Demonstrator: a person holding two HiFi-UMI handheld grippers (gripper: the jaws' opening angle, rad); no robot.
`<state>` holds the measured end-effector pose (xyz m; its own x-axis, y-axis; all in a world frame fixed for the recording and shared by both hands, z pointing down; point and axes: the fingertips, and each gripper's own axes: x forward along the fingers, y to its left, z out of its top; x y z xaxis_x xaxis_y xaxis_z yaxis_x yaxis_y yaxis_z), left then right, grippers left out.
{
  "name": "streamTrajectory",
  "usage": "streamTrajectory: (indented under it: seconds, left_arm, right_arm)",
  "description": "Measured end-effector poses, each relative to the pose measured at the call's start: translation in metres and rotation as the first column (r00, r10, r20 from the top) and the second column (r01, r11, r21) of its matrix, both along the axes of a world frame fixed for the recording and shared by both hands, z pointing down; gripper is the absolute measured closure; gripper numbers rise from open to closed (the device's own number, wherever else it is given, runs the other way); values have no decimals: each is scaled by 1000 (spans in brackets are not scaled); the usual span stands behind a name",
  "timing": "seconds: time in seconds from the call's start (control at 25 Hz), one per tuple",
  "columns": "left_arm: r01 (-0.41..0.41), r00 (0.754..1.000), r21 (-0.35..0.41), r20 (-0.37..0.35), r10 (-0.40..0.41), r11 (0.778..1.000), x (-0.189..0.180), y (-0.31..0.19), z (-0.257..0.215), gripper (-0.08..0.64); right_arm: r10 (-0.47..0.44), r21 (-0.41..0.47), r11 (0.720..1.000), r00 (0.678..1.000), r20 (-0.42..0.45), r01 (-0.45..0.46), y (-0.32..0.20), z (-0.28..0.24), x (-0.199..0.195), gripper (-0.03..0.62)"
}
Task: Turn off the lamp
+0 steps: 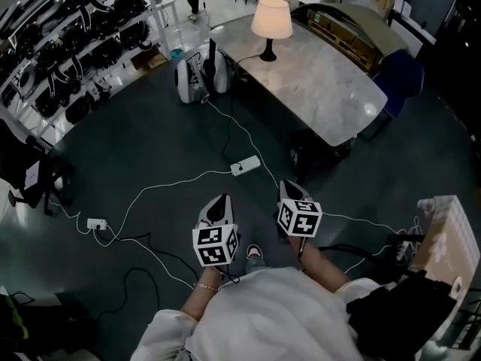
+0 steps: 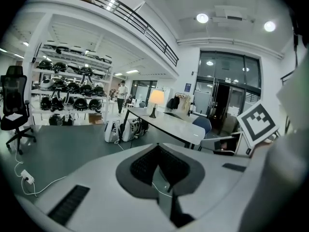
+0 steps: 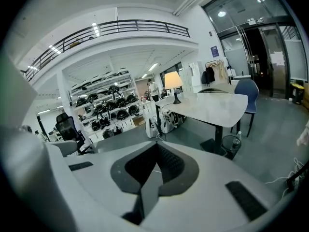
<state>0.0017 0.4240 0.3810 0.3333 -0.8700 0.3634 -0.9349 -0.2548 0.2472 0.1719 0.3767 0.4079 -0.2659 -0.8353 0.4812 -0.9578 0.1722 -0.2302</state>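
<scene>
A lit table lamp (image 1: 270, 22) with a cream shade and a dark foot stands on the far end of a long grey table (image 1: 331, 89). The lamp (image 2: 155, 100) shows small in the left gripper view, and the lamp (image 3: 173, 83) sits further ahead in the right gripper view. My left gripper (image 1: 220, 203) and right gripper (image 1: 288, 190) are held side by side over the dark floor, well short of the table, both pointing toward it. Both have their jaws shut with nothing between them.
White cables and a power strip (image 1: 245, 165) lie across the floor between me and the table. Two bags (image 1: 200, 77) lean by the table's left end. Shelves of helmets (image 1: 68, 43) line the left. A blue chair (image 1: 398, 81) stands at the right. A person (image 2: 120, 95) stands far back.
</scene>
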Motion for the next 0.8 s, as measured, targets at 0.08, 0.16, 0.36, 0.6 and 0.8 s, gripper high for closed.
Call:
streamTrajectory:
  seconds: [0.08,0.16,0.36,0.6,0.8]
  left_arm:
    - [1,1000,-6,4,-1,1000,4,-14,1,552]
    - [4,1000,-4,7,-4,1000,6,-28,1,552]
    - [26,1000,3,6,-26,1000,15,-60,-2,552]
    - [46,999,-7,11,-46,999,20,-80,-1,552]
    - [45,999,-17,24,-45,999,22,-87,0,552]
  right_arm:
    - [-3,-10,1000,1000,3,3,-14,3,3,594]
    - [-12,-10,1000,1000,3,12,-28,3,2,594]
    - [-41,-9,999,999,3,41,-62,3,8,594]
    - [-61,-19,998,998,10,61,-87,7,13,594]
    - [-67,-29,997,998,21,68,-96,10,11,594]
